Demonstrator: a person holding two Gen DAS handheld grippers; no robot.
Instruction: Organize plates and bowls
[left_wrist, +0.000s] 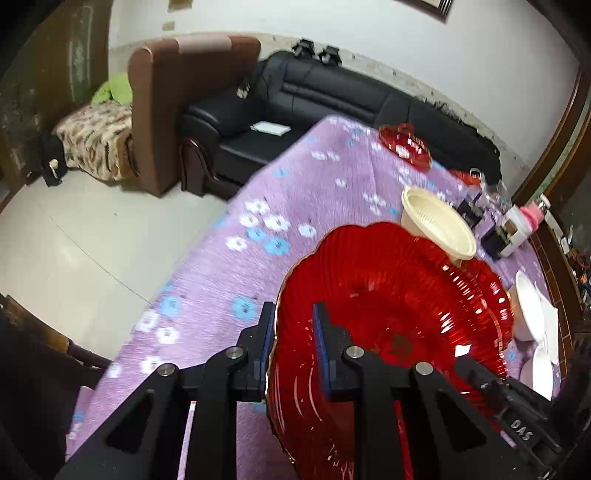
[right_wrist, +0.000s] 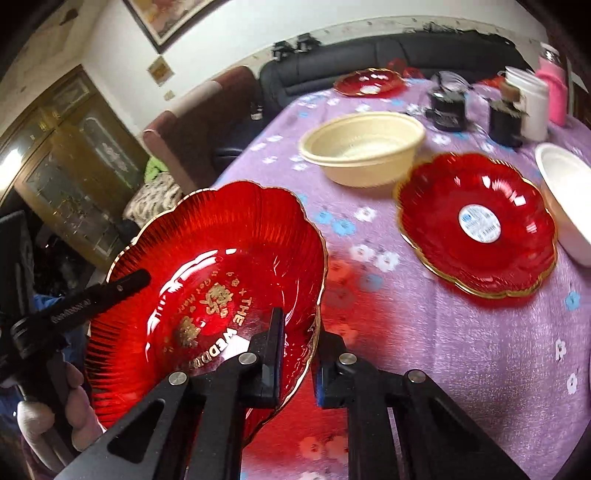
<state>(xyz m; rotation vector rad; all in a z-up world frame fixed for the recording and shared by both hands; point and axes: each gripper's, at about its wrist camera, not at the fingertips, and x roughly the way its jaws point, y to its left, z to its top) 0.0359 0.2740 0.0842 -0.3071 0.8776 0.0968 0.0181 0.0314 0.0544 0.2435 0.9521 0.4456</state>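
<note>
A red, scalloped glass plate with a gold rim (left_wrist: 388, 295) hangs tilted above the purple tablecloth, held from both sides. My left gripper (left_wrist: 293, 314) is shut on its left rim. My right gripper (right_wrist: 299, 325) is shut on the right rim of the same plate (right_wrist: 221, 251), which bears gold lettering. A second red plate (right_wrist: 476, 225) with a white sticker lies flat on the cloth to the right. A third red plate (right_wrist: 369, 83) sits at the far end. A cream bowl (right_wrist: 362, 147) stands between them, and a white bowl (right_wrist: 565, 192) sits at the right edge.
Dark jars (right_wrist: 448, 103), a white jar (right_wrist: 528, 99) and a pink bottle (right_wrist: 552, 85) crowd the far right of the table (right_wrist: 443, 350). A black sofa (left_wrist: 295, 110) and a brown armchair (left_wrist: 177, 110) stand beyond its far edge. A hand (right_wrist: 77, 406) grips the left tool.
</note>
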